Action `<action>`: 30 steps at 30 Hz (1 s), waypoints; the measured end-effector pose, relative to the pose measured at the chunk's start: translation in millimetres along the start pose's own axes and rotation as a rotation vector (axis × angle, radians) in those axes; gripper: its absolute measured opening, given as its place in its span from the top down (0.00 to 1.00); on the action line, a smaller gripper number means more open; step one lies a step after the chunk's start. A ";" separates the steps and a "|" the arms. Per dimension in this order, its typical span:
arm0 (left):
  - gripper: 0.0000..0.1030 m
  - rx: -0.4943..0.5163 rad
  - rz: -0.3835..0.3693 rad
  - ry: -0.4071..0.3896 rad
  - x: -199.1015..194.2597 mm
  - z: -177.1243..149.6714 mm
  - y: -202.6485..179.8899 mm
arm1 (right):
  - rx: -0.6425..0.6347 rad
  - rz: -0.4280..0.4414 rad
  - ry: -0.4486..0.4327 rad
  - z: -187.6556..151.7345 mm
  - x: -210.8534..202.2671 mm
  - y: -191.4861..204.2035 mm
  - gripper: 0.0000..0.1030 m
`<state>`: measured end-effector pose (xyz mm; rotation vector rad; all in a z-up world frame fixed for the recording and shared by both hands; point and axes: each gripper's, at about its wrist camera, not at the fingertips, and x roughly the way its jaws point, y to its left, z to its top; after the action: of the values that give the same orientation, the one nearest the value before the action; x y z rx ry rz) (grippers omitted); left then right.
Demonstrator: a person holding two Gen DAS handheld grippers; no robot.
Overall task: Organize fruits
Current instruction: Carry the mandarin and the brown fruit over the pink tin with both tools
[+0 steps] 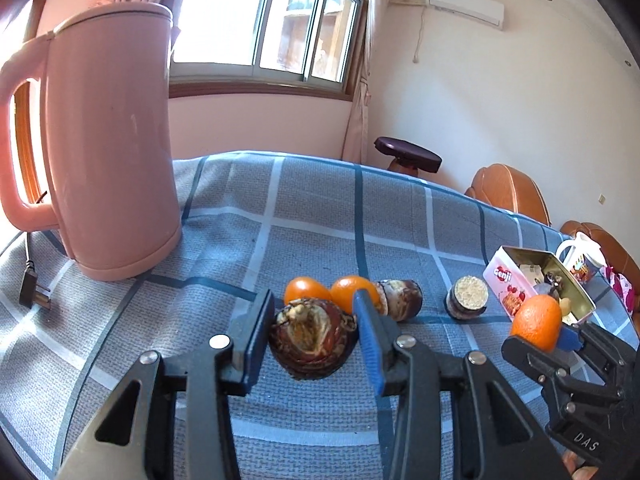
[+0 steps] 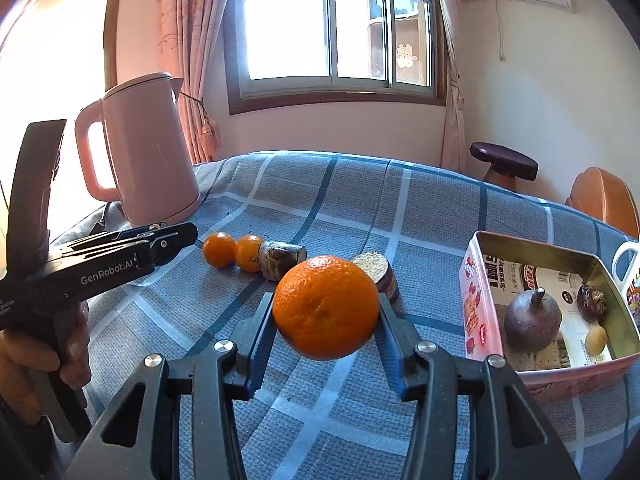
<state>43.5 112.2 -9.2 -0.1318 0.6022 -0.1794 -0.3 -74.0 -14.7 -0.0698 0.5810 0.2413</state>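
Two tongs clamped: left tongs [image 1: 314, 338] on scaly brown tuber [image 1: 313, 340], right tongs [image 2: 326, 328] on dimpled round orange [image 2: 326, 307].

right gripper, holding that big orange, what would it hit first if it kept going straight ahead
Probably the cut brown piece with the pale grainy top, just behind the orange that the right gripper holds, though depth is unclear and it may pass above it.

My left gripper [image 1: 314, 338] points down at a slant, its jaws clamped on a dark fruit [image 1: 312, 344]. My right gripper [image 2: 326, 322] tilts down likewise, jaws pressed on an orange [image 2: 326, 306]. My left hand [image 2: 44, 356] wraps the handle.
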 end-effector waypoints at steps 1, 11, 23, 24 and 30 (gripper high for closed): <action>0.59 0.001 0.010 -0.009 -1.6 0.0 -1.7 | -0.008 -0.005 -0.002 0.0 -0.4 0.8 0.52; 0.59 -0.002 0.048 -0.057 -9.4 -6.8 -25.5 | -0.078 -0.048 -0.041 -2.3 -10.8 -3.1 0.52; 0.59 0.065 0.004 -0.072 -3.8 -11.5 -82.2 | -0.060 -0.122 -0.072 -3.6 -22.8 -50.8 0.52; 0.59 0.071 -0.006 -0.072 -2.2 -11.5 -88.6 | -0.050 -0.128 -0.076 -3.2 -24.7 -56.8 0.52; 0.59 0.104 -0.076 -0.055 9.6 -12.8 -126.0 | 0.009 -0.181 -0.095 1.2 -31.3 -94.9 0.52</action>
<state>27.7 -13.7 -2.9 -0.0587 0.5321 -0.2793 -1.8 -172.3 3.3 -0.1007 0.4777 0.0655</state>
